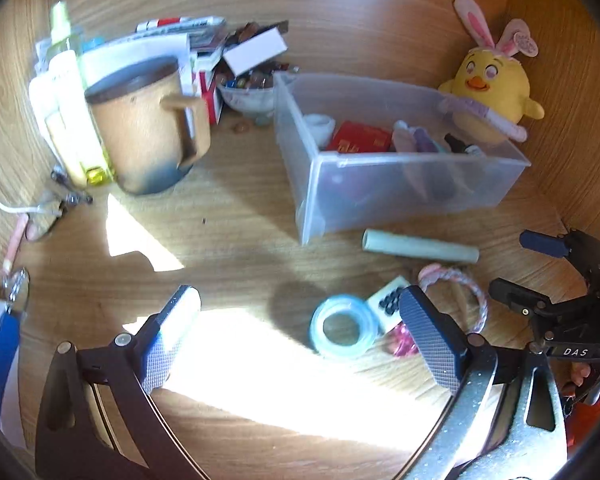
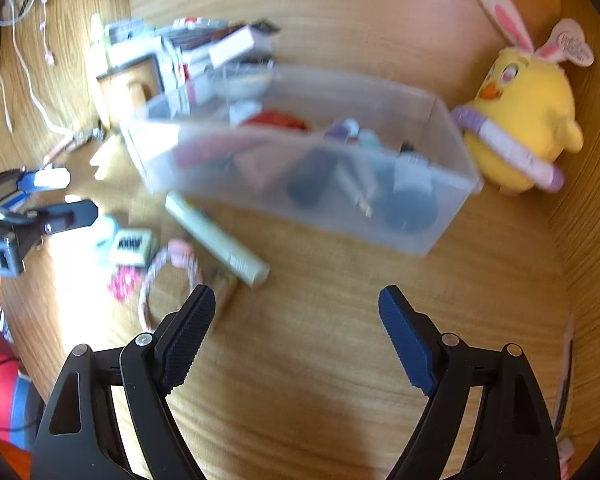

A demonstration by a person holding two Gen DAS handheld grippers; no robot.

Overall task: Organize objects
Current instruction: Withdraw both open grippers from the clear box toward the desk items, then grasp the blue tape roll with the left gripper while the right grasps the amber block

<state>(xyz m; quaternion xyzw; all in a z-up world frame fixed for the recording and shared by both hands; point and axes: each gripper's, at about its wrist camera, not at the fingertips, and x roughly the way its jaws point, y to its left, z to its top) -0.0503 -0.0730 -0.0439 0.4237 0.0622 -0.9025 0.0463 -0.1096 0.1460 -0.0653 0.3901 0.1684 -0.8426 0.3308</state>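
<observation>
Blur smears bin (image 2: 300, 160) contents beyond right gripper (image 2: 296, 312), jaws apart.

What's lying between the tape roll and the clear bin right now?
Bare wood only: in the left wrist view, nothing lies on the desk between the tape roll and the clear bin. The pale green tube lies off to the right, beside the bin's front wall.

Front of you: bare wooden desk (image 2: 320, 360), free passage.
Ahead: clear plastic bin (image 2: 300, 168) blocks you.
Left: pale tube (image 2: 216, 236), braided bracelet (image 2: 168, 276) crowd your path.
</observation>
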